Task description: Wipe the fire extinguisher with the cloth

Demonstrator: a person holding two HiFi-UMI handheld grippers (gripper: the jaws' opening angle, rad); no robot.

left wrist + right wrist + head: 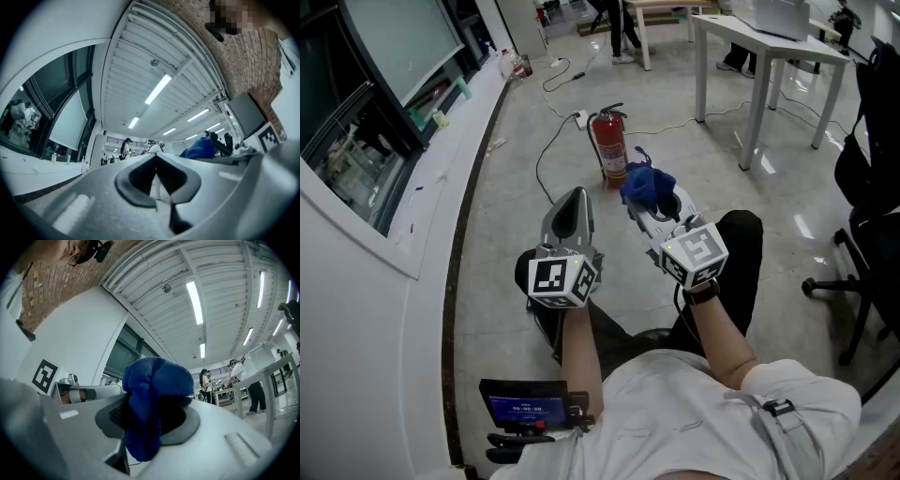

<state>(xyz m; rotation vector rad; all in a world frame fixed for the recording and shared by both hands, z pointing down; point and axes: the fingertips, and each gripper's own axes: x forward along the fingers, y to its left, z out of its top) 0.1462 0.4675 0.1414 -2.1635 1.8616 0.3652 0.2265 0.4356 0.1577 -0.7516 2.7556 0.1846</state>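
A red fire extinguisher [610,145] stands upright on the grey floor ahead of me. My right gripper [643,195] is shut on a bunched blue cloth [647,184], held just short of the extinguisher's base. In the right gripper view the blue cloth [152,404] bulges out between the jaws and hides the extinguisher. My left gripper [573,208] hovers to the left of the cloth, shut with nothing in it; in the left gripper view its jaws meet at the tip and the cloth [201,147] shows off to the right.
A black cable [546,150] loops over the floor left of the extinguisher. A white curved counter [422,202] runs along the left. A white table [769,56] stands at the back right, a black office chair [862,244] at the right edge. People stand far back.
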